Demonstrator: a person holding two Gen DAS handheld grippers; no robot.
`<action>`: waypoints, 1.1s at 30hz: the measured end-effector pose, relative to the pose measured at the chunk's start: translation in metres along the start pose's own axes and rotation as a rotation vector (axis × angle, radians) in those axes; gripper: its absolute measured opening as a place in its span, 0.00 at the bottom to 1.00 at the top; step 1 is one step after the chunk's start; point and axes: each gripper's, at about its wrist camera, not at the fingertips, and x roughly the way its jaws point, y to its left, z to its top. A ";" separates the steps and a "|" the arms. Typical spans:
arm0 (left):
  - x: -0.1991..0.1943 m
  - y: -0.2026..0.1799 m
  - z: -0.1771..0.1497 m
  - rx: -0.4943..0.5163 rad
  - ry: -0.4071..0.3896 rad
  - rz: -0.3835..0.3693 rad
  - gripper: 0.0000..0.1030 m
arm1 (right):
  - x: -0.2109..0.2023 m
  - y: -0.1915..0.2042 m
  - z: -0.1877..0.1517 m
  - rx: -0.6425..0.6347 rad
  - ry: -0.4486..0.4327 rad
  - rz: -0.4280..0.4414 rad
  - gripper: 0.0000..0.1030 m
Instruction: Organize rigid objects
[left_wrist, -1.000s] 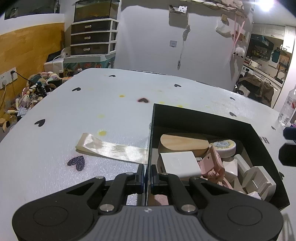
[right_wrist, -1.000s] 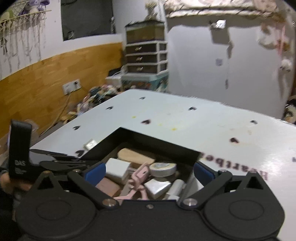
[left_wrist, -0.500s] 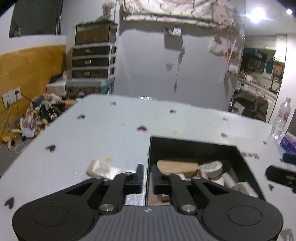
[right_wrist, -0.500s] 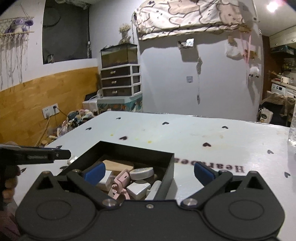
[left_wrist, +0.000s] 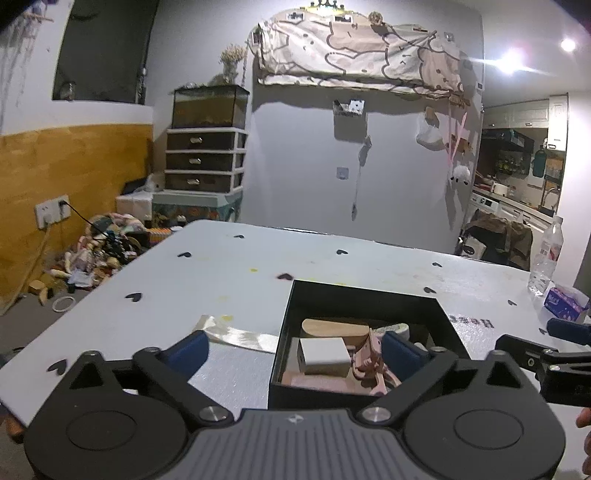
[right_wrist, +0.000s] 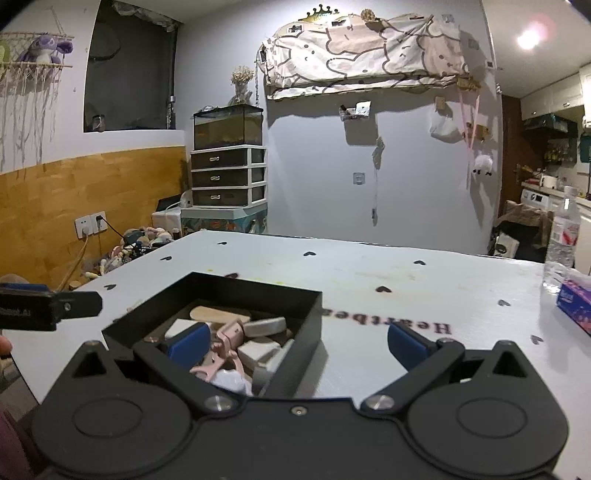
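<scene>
A black open box sits on the white table and holds several rigid items: a wooden piece, a white block, a pink clip-like object and a tape roll. My left gripper is open and empty, raised above the box's near-left edge. My right gripper is open and empty, raised above the box's near-right corner. Each gripper shows at the edge of the other's view.
A shiny cream ribbon strip lies on the table left of the box. A water bottle and a purple tissue pack stand at the table's right side. Clutter lies on the floor at the left.
My left gripper has opened from shut and pulled up and back from the box. My right gripper stayed open and also rose and drew back.
</scene>
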 end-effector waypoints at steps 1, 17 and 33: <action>-0.004 -0.002 -0.003 0.003 -0.007 0.007 1.00 | -0.004 -0.001 -0.003 0.000 -0.005 -0.006 1.00; -0.048 -0.023 -0.042 0.042 -0.046 0.027 1.00 | -0.053 -0.012 -0.033 0.022 -0.063 -0.081 1.00; -0.057 -0.034 -0.047 0.071 -0.062 0.005 1.00 | -0.066 -0.012 -0.034 0.020 -0.088 -0.099 1.00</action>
